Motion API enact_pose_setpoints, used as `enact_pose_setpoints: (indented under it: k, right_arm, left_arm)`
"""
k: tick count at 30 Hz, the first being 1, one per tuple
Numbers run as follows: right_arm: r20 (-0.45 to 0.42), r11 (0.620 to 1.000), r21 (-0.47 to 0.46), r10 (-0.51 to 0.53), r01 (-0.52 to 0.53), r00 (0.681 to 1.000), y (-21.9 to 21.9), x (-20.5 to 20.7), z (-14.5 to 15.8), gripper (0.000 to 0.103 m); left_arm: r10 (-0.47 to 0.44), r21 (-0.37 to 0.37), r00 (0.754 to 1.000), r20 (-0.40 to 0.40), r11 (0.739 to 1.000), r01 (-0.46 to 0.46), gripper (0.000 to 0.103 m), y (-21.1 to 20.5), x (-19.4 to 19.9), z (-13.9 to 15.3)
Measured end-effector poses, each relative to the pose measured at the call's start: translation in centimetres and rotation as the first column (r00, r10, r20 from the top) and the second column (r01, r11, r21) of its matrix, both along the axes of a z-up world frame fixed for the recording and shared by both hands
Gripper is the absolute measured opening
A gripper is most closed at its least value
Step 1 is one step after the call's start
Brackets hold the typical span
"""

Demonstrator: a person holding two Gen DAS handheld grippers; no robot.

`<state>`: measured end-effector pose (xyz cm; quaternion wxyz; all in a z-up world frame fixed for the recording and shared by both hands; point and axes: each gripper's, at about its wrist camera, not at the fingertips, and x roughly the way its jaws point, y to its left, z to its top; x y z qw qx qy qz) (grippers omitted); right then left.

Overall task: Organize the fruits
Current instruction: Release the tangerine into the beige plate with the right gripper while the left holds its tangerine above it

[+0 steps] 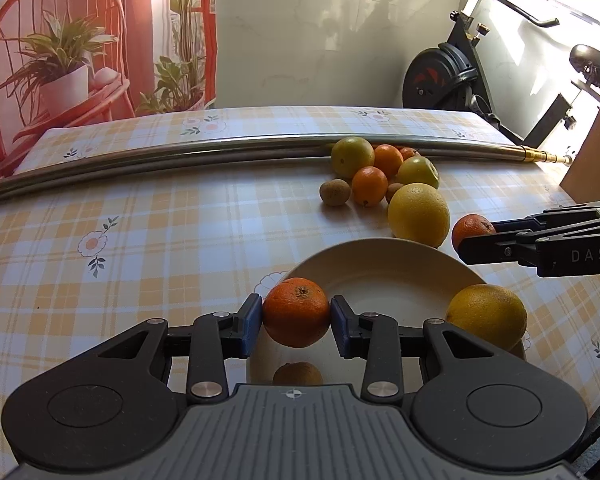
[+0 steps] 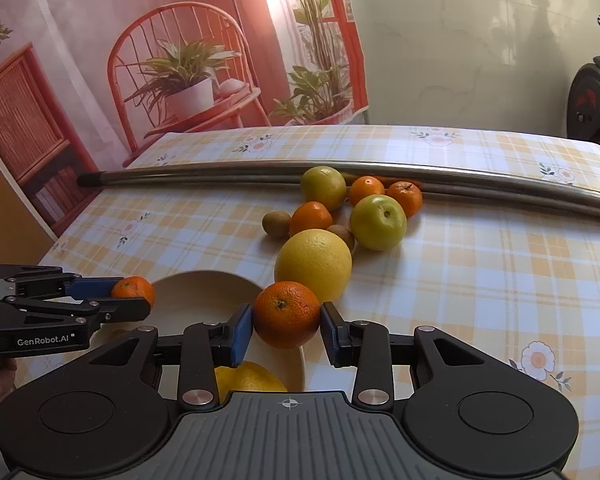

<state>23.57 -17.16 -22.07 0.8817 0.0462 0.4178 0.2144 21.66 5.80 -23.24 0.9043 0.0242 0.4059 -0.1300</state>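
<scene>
My left gripper (image 1: 296, 316) is shut on a small orange tangerine (image 1: 296, 311), held just above the left rim of a cream bowl (image 1: 380, 276). Its reflection shows in the bowl below. A yellow-orange citrus (image 1: 486, 316) lies inside the bowl at the right. My right gripper (image 2: 286, 322) is shut on an orange (image 2: 287, 314) over the bowl's right rim (image 2: 300, 364); in the left wrist view it comes in from the right, right gripper (image 1: 466, 246). A large yellow grapefruit (image 2: 314, 266) sits just behind the bowl.
Behind the grapefruit is a cluster of fruit: a green apple (image 2: 378, 222), several tangerines (image 2: 366, 190), two kiwis (image 2: 276, 224) and a greenish citrus (image 2: 323, 187). Two long metal tubes (image 1: 180, 156) cross the checked tablecloth behind them. An exercise bike (image 1: 452, 76) stands beyond the table.
</scene>
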Motion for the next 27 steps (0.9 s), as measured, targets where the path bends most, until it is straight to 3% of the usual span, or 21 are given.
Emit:
enact_pose_setpoints:
  k: [27]
  right_arm:
    - [-0.034, 0.999, -0.023, 0.031, -0.032, 0.999, 0.83, -0.05, -0.56, 0.034]
  left_arm:
    - [0.000, 0.031, 1.000, 0.007, 1.000, 0.000, 0.040, -0.26, -0.14, -0.19]
